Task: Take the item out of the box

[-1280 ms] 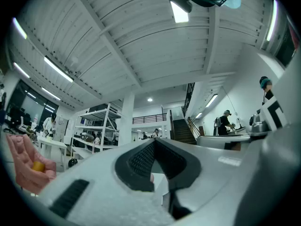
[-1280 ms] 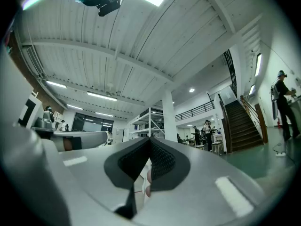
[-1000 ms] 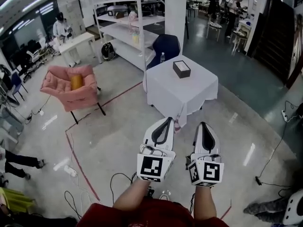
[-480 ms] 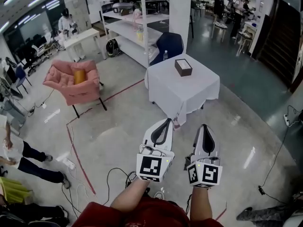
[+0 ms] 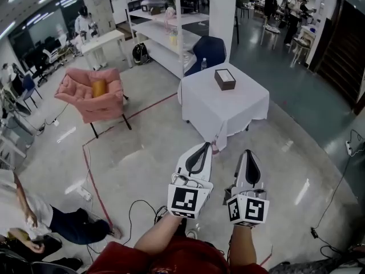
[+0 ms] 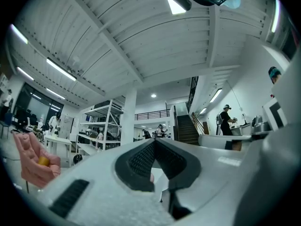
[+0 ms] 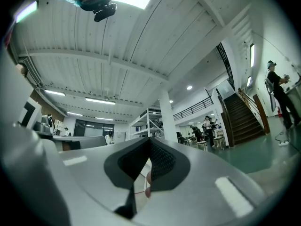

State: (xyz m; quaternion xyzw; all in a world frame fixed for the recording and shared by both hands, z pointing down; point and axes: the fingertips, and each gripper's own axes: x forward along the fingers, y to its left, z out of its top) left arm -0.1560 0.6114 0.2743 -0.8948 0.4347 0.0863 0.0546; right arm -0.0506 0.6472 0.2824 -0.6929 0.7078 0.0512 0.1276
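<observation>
A dark brown box with a pale top stands on a small table under a white cloth, a few steps ahead of me on the floor. Both grippers are held low in front of my body, well short of the table. My left gripper is shut with its jaws touching at the tip and nothing between them. Beside it my right gripper is shut and empty too. Both gripper views point up toward the ceiling and the far hall; what the box holds is hidden.
A pink armchair with a yellow cushion stands to the left. White shelving and a blue chair are behind the table. Cables trail on the floor by my feet. A person crouches at lower left; others stand far back.
The table and box have drifted slightly right and lower in the head view. A person at lower left has come further into view. Both grippers hold the same pose.
</observation>
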